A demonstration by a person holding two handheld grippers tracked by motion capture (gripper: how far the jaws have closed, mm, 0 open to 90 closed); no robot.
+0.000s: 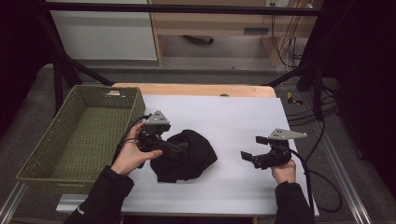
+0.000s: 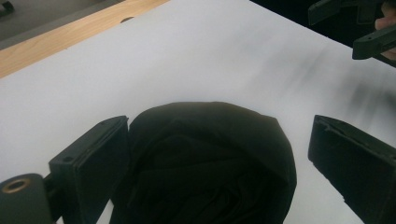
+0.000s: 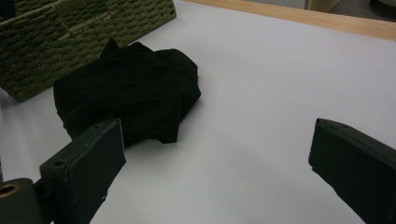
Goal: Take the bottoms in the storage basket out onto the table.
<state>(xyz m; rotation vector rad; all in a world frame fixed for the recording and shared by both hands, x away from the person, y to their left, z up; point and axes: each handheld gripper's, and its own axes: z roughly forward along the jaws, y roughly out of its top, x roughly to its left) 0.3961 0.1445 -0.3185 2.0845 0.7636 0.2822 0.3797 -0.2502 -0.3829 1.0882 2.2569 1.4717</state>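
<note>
The black cloth (image 1: 184,155) lay bundled on the white sheet (image 1: 233,116) of the counter, just right of the green wicker basket (image 1: 79,135); by the look of it the cloth was meant for that basket, and the basket's floor was bare, so the main step seemed not yet done; the left tongs (image 1: 180,148) hovered over the bundle with jaws spread wide, one on each side of the heap in the left gripper view, pads not pressing, so nothing was held; the right tongs (image 1: 253,148) stood well to the right of the cloth, jaws apart too, gripping nothing; what looked left was a clamp, a lift over the basket's near wall and a drop; room was generous to the right of the cloth, bare sheet all the way to the right tongs; to the left the basket's rim stood close, the one edge worth clearing, I judged.
</note>
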